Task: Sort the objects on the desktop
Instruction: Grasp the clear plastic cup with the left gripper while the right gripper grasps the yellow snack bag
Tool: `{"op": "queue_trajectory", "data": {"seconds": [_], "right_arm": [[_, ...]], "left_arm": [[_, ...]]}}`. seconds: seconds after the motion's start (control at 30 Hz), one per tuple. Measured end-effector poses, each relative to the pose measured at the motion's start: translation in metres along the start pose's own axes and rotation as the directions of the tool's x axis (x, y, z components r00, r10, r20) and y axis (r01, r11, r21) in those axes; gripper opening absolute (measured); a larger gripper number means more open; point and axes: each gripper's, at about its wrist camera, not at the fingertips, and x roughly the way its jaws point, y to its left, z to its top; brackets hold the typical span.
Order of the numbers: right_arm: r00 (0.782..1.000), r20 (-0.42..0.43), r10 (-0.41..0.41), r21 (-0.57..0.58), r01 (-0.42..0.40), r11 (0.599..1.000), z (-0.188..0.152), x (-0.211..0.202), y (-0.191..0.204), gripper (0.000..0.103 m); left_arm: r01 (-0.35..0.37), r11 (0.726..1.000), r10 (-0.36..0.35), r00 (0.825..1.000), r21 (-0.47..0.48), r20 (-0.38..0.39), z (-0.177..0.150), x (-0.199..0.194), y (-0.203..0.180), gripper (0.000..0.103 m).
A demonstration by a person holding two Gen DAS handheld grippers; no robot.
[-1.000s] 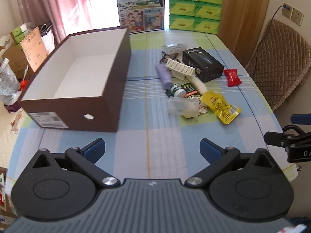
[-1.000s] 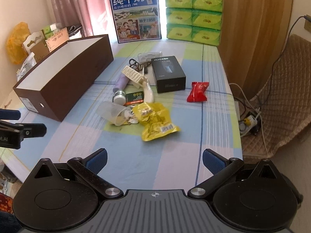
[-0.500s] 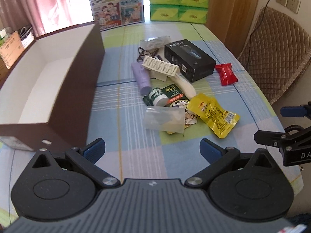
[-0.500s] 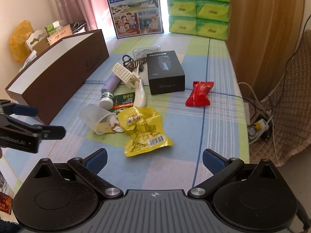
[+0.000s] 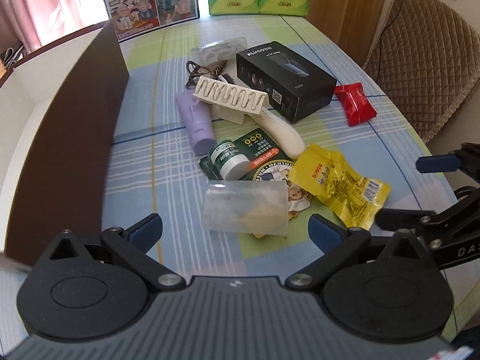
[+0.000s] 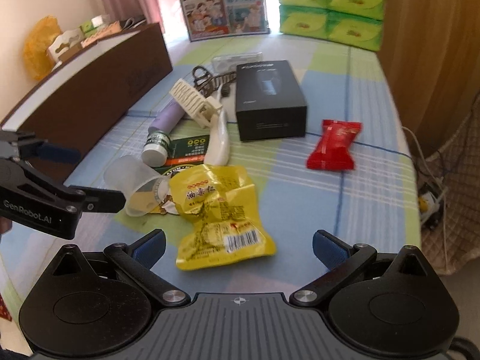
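A heap of small objects lies on the checked tablecloth. A clear plastic cup (image 5: 244, 208) lies on its side just in front of my open left gripper (image 5: 235, 229). A yellow snack bag (image 6: 220, 213) lies just in front of my open right gripper (image 6: 238, 244). Behind them are a green-labelled bottle (image 5: 229, 159), a purple tube (image 5: 195, 117), a cream rack (image 5: 231, 94), a black box (image 5: 285, 79) and a red packet (image 6: 334, 145). An open brown box (image 5: 75, 132) stands at the left. Both grippers are empty.
A milk poster (image 6: 222, 3) and stacked green tissue packs (image 6: 330, 9) stand at the table's far end. A padded chair (image 5: 426, 60) is beyond the table's right edge. Cables and a power strip (image 6: 429, 201) lie on the floor there.
Both grippers have moved forward and closer to the heap. The left one swung right, from the brown box toward the cup. The right one came up to the yellow bag. Both stayed open.
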Motion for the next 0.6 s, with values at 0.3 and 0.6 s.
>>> {"op": "queue_trajectory", "data": {"seconds": [0.3,0.6], "right_arm": [[1.0,-0.001,0.021,-0.089,-0.021,0.996,0.009,0.041,0.005,0.101],[0.999,0.05,0.017,-0.213,-0.006,0.977,0.01,0.045,0.01,0.071]], "left_arm": [[0.007,1.0,-0.006,1.0,0.03,-0.025,0.01,0.02,0.004,0.102],[0.012,0.999,-0.01,0.999,0.042,-0.045,0.011,0.032,0.006,0.102]]}}
